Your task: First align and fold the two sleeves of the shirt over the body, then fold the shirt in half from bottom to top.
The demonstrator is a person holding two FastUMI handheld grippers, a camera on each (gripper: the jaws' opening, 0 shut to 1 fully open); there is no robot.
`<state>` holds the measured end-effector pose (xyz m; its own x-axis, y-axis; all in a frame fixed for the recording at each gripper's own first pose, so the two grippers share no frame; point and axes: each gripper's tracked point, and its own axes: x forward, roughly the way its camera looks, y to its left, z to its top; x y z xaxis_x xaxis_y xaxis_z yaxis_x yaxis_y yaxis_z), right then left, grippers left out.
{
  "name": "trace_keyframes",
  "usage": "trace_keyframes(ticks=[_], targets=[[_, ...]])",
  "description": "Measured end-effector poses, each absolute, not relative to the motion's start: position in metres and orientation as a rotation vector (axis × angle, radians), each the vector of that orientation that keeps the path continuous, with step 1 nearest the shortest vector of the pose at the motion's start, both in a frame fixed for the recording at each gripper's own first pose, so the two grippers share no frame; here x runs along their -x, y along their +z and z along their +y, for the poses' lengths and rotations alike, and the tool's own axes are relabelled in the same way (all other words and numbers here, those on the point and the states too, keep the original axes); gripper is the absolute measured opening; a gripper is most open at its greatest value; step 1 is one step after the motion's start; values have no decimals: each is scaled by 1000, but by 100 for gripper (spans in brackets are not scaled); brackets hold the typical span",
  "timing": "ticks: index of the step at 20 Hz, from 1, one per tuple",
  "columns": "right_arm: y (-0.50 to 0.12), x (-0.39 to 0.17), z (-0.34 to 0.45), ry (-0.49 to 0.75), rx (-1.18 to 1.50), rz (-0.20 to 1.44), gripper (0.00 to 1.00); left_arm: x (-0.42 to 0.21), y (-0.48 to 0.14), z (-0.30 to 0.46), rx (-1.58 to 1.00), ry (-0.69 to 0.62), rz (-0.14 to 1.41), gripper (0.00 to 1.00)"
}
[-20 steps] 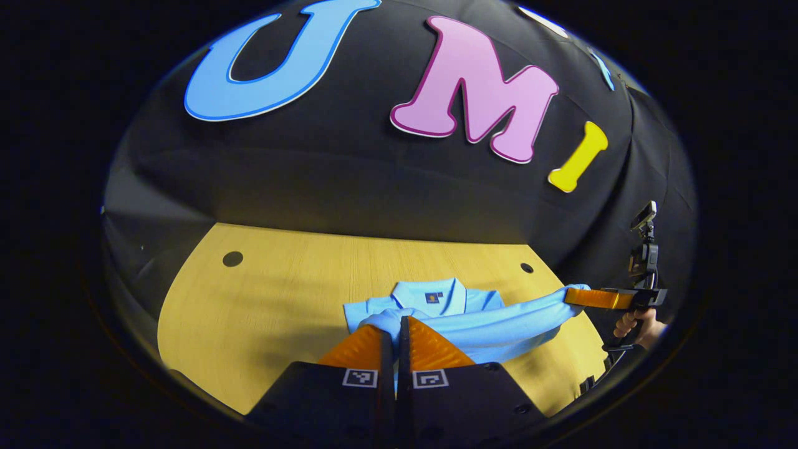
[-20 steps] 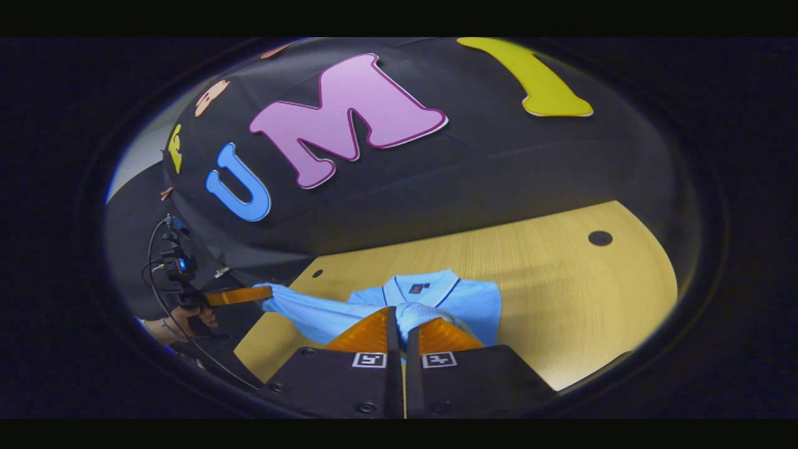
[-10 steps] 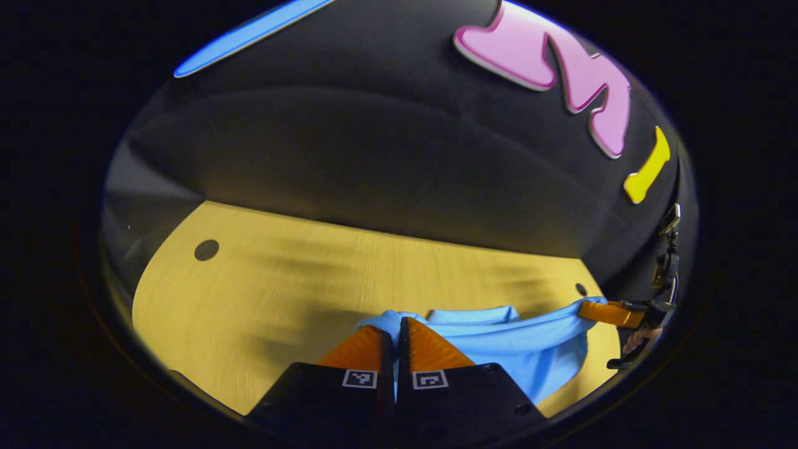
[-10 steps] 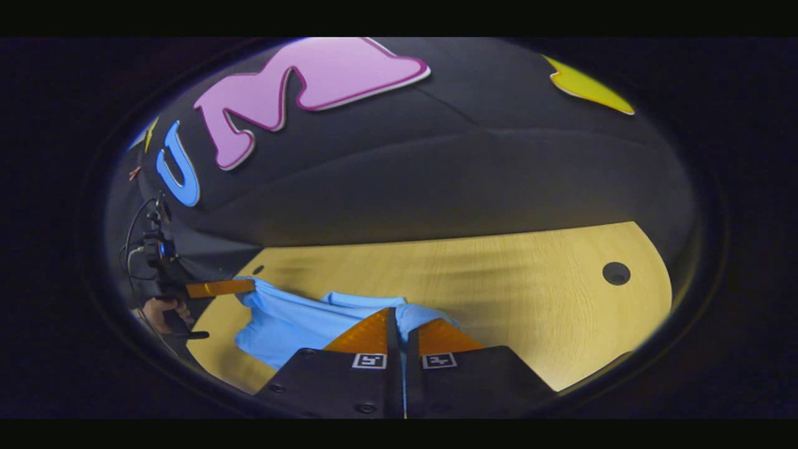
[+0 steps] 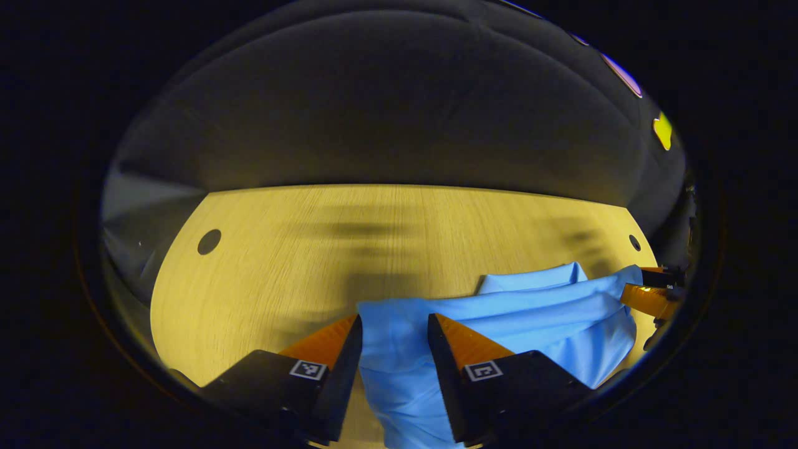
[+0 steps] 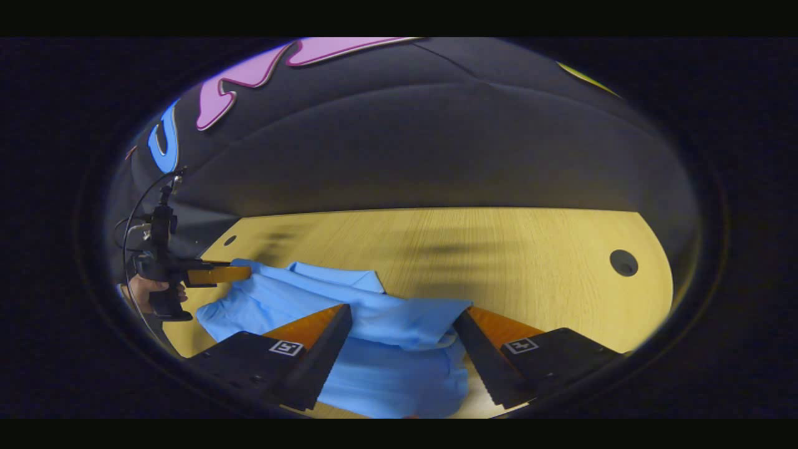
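Both claws, pinching shirt [image 5: 499, 312] before, now spread: left claw [image 5: 393, 324]; right claw [image 6: 402, 318]; right gripper view shows hand [image 6: 146, 293].

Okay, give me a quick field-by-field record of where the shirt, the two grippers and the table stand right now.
shirt: light blue shirt, folded over on itself, lying on the table
left gripper: left gripper open, cloth between its spread fingers
right gripper: right gripper open, cloth between its spread fingers
hand: a hand holds the far gripper's handle in the right gripper view
table: wooden table with round holes
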<state>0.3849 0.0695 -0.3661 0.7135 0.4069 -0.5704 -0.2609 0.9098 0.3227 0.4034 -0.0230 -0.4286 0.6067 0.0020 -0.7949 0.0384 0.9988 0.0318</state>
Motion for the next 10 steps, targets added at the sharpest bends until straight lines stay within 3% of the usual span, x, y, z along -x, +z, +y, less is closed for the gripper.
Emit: trace_keyframes(ticks=[1,4,10], targets=[[-356,-383,68,376,-202,660,98,-400,-418,-25,-75,-37,902,75],[-310,-373,66,376,-142,577,98,-385,-374,-31,-143,-74,816,88],[-194,-301,50,321,-42,364,98,-326,-234,-60,-68,-152,545,88]])
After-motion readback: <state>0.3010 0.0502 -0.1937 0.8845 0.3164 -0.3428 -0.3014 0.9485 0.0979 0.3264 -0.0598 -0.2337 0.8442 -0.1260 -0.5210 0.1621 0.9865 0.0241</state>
